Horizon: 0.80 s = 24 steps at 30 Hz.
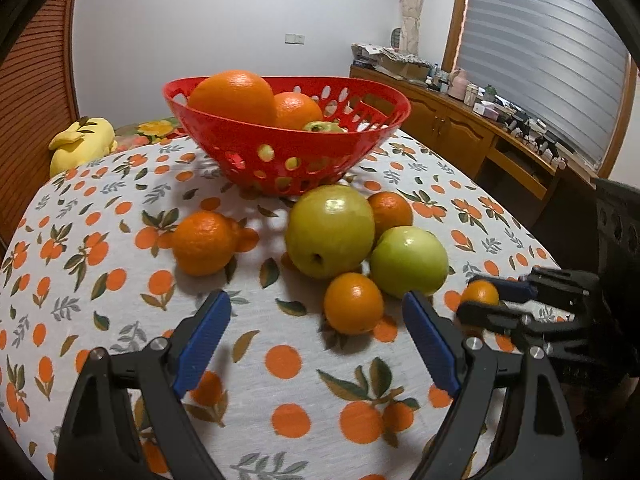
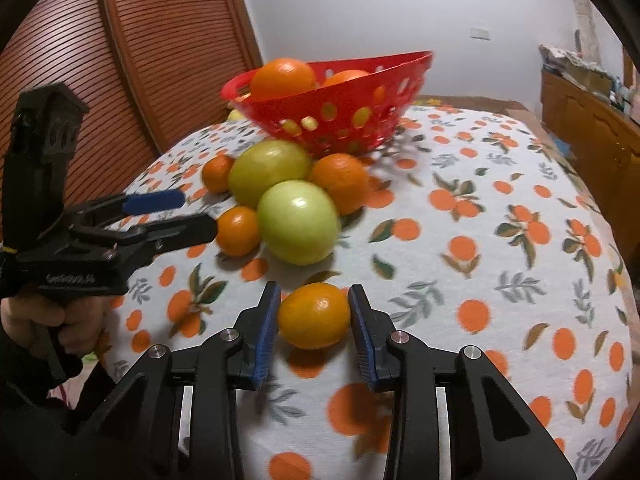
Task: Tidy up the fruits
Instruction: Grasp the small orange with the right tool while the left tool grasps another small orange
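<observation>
Blue pads (image 2: 267,334) of the right gripper (image 2: 314,330) are pinching a mandarin (image 2: 314,316) well short of the basket (image 2: 320,120), so lifting should be gentle, while the left gripper (image 1: 316,344) is gaping empty.

Only one piece of lettering showed, seen from the right wrist view: pale embossed characters along the side of the black body of the left gripper (image 2: 192,213), at about nine o'clock in that view, just above the person's hand (image 2: 48,320). The characters were too blurred to read with any certainty. No other labels, numbers or signs could be read; items on the sideboard (image 1: 460,120) at two o'clock were too small to make out.
</observation>
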Each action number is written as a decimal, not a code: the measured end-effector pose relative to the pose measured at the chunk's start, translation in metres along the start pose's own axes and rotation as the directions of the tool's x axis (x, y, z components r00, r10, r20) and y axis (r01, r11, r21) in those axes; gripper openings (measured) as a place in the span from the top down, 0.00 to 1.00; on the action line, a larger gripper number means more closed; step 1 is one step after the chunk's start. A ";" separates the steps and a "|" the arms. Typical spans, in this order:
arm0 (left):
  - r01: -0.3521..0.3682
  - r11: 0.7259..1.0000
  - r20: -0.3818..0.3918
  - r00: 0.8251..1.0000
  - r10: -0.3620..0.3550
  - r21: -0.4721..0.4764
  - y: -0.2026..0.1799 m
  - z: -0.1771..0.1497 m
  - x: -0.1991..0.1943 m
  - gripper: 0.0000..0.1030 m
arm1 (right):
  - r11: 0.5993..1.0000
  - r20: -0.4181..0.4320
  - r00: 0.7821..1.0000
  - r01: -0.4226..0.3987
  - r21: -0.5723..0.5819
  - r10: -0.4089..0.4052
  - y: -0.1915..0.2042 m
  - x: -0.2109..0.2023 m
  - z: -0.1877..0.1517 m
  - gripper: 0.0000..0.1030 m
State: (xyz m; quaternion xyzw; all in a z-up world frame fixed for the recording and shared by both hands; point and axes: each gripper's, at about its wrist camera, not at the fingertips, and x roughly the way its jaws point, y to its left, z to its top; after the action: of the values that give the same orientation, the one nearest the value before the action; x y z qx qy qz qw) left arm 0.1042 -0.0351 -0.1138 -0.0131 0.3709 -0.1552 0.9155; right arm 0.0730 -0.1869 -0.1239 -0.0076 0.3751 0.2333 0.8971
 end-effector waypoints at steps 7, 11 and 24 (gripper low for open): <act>0.026 0.999 -0.040 0.999 -0.025 0.019 -0.009 0.007 0.010 0.36 | 0.997 0.024 0.998 0.064 0.037 -0.064 -0.019 0.000 -0.004 0.67; 0.027 1.000 -0.063 0.998 -0.026 0.016 -0.010 0.006 0.017 0.41 | 0.998 0.038 0.998 0.054 0.043 -0.056 -0.019 0.001 -0.006 0.66; 0.021 1.000 -0.097 0.995 -0.020 0.016 -0.009 0.003 0.031 0.42 | 0.998 0.046 0.997 0.059 0.031 -0.060 -0.017 0.002 -0.009 0.66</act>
State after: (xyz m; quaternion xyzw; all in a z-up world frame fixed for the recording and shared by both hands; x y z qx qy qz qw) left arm 0.1252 -0.0528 -0.1315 -0.0015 0.4134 -0.1682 0.8949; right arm 0.0751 -0.2035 -0.1347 0.0000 0.3571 0.2009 0.9122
